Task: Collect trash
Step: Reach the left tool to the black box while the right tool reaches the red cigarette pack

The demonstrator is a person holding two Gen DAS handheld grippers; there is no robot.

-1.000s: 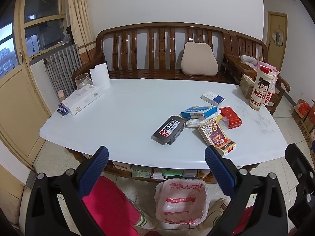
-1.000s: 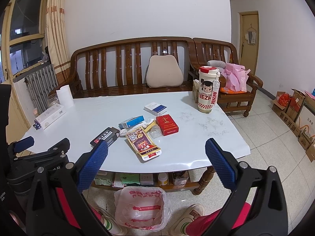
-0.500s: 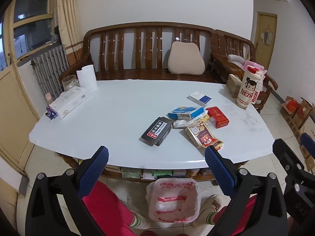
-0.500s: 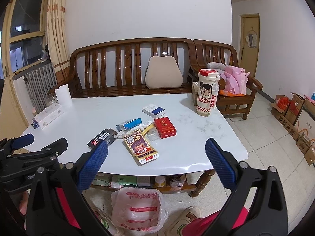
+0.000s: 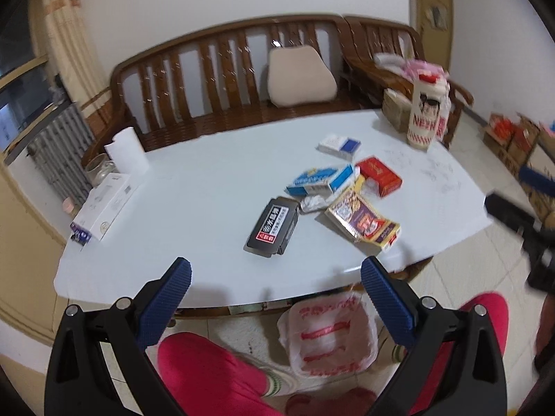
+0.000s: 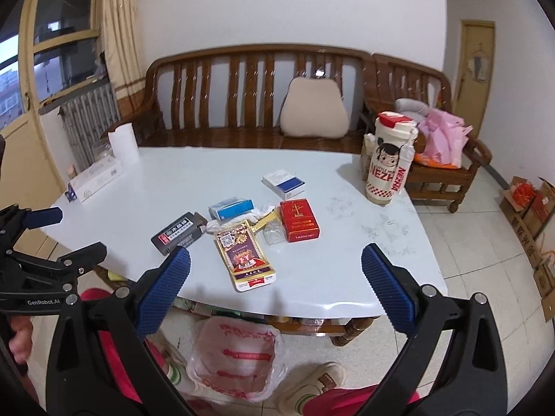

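- My left gripper has swung closer over the white oval table, black rectangular box at 12 o'clock now.
- Both grippers gape wide, empty; the right gripper lines up on the gold-purple packet, so no trash collected yet.

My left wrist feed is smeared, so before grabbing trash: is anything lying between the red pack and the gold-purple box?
Observer: Yes. The right wrist view shows a clear plastic wrapper on the table, between the red pack and the gold-purple box.
Operator: Is the right gripper holding anything?
Observer: No. The right gripper is open and empty, above the table's near edge.
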